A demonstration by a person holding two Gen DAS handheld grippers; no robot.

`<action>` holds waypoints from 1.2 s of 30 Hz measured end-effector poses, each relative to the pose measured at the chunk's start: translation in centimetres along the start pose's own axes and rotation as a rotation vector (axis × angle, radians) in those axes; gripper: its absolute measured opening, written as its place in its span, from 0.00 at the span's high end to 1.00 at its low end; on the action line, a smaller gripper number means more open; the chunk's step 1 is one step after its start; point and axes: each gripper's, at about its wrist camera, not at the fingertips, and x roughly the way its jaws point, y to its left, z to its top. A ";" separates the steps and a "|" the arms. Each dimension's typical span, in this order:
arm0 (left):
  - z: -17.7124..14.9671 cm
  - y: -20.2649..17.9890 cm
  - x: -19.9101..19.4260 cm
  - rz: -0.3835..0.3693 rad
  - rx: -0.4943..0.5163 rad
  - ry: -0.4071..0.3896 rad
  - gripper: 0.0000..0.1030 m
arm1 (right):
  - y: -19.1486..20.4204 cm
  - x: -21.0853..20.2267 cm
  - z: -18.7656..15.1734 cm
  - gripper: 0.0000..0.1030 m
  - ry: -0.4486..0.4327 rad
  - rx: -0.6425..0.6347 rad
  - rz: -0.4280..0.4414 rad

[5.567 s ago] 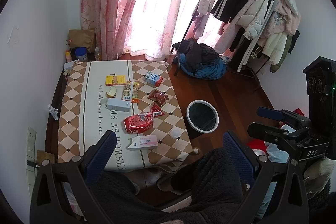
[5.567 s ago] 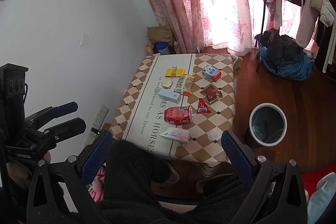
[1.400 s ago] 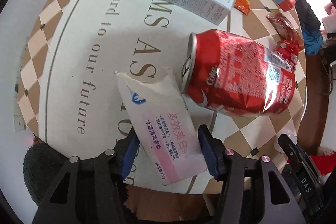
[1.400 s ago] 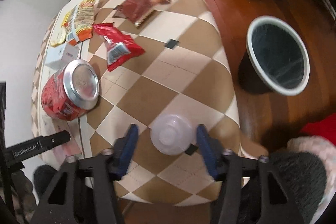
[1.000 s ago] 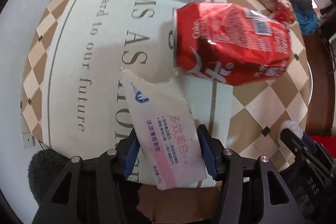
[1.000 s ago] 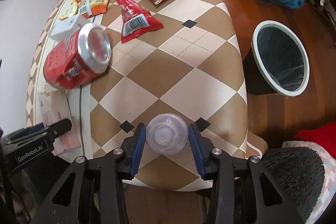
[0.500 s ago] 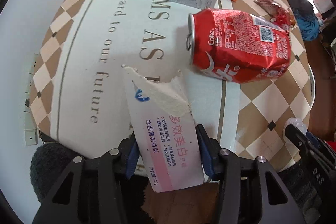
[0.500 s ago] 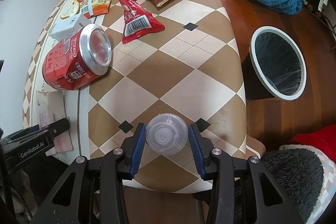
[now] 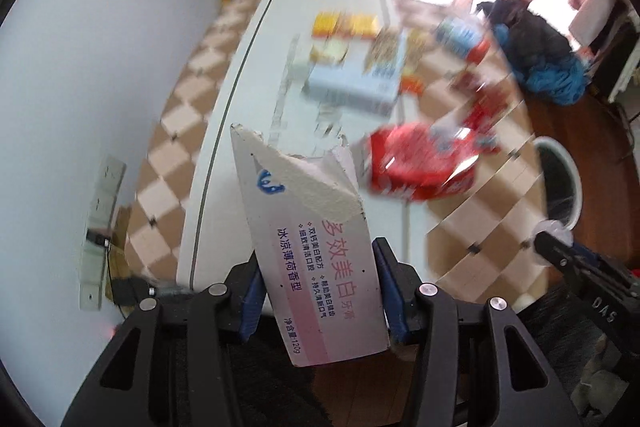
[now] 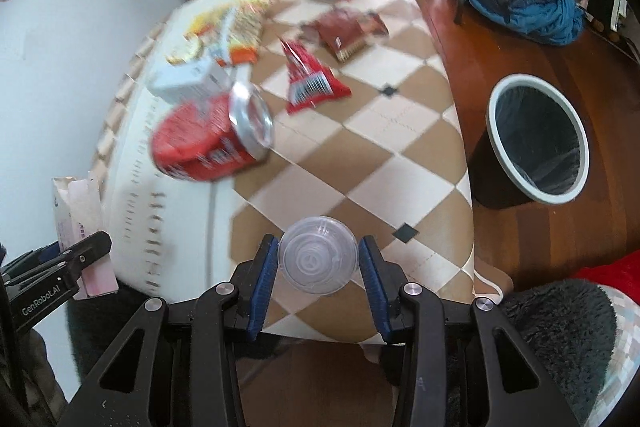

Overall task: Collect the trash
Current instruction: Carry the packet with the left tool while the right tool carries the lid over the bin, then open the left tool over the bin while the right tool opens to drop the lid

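Holding one toothpaste box [image 9: 316, 259] | one clear cup [image 10: 318, 255] | one bin [image 10: 536, 139]

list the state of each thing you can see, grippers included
left gripper: shut on the toothpaste box
toothpaste box: torn open at its far end, off the table
right gripper: shut on the plastic cup
plastic cup: clear, held sideways
can: dented, lying on its side
bin: upright, lined
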 end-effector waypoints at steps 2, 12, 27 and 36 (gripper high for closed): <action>1.8 -0.9 -1.2 -0.022 0.017 -0.040 0.55 | -0.1 -1.6 0.7 0.58 -0.030 0.010 0.027; 10.9 -14.9 -5.0 -0.236 0.200 -0.151 0.55 | -7.7 -11.5 6.3 0.58 -0.213 0.138 0.101; 15.1 -42.5 13.4 -0.457 0.460 0.218 0.52 | -36.6 -6.5 9.8 0.58 -0.115 0.444 -0.098; 16.3 -45.5 19.6 -0.359 0.442 0.284 0.05 | -44.4 3.2 8.5 0.57 0.035 0.559 -0.014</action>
